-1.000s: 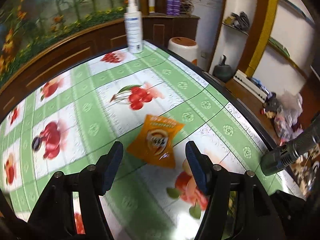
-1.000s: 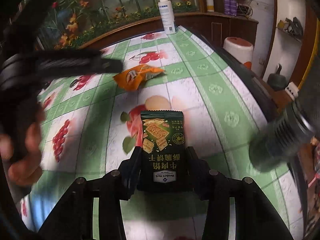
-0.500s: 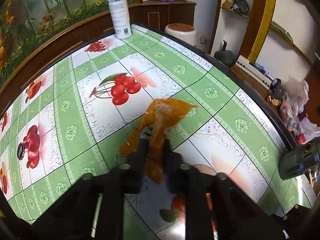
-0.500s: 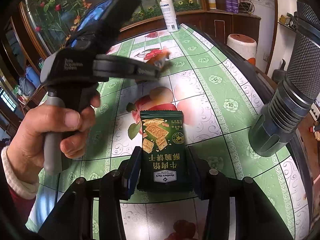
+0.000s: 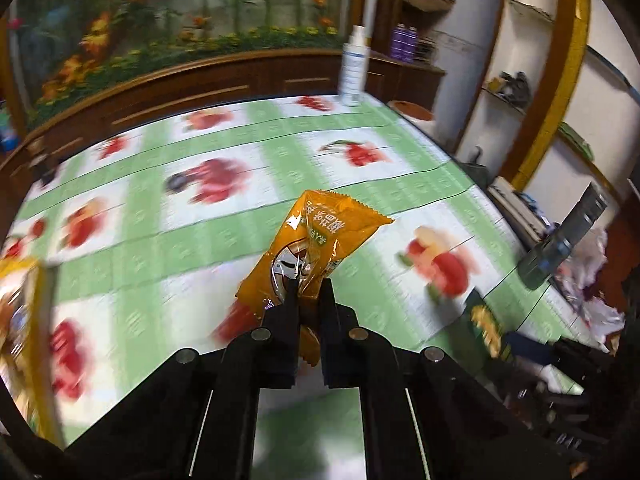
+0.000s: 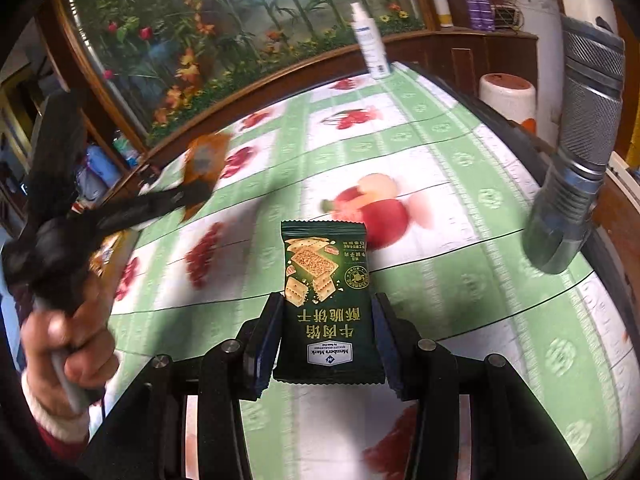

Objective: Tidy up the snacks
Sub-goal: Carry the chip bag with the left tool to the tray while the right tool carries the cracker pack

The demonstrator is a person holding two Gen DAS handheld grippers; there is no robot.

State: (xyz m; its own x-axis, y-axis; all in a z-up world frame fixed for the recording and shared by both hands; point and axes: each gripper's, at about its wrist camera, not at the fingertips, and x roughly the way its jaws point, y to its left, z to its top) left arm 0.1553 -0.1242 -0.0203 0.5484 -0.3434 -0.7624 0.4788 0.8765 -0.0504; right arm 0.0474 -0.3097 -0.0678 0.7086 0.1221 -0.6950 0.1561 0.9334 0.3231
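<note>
An orange snack packet (image 5: 316, 240) hangs crumpled above the fruit-print tablecloth (image 5: 200, 240), and my left gripper (image 5: 310, 292) is shut on its lower end. In the right wrist view the same left gripper (image 6: 192, 196), held by a hand (image 6: 68, 344), carries the blurred orange packet (image 6: 206, 156) at the left. My right gripper (image 6: 326, 304) is shut on a dark green cracker packet (image 6: 326, 280), pads pressed on both long sides, just above the cloth. The left wrist view catches that green packet (image 5: 486, 324) at the lower right.
A white spray bottle (image 6: 370, 48) stands at the table's far corner. A grey metal torch-like cylinder (image 6: 576, 160) juts in on the right. A white stool (image 6: 506, 96) sits beyond the table's right edge. Something yellow-edged and blurred (image 5: 24, 320) lies at the left.
My left gripper closed on the orange packet, lifted it off the cloth and swung it left. The right gripper kept its hold on the green packet and shifted a little.
</note>
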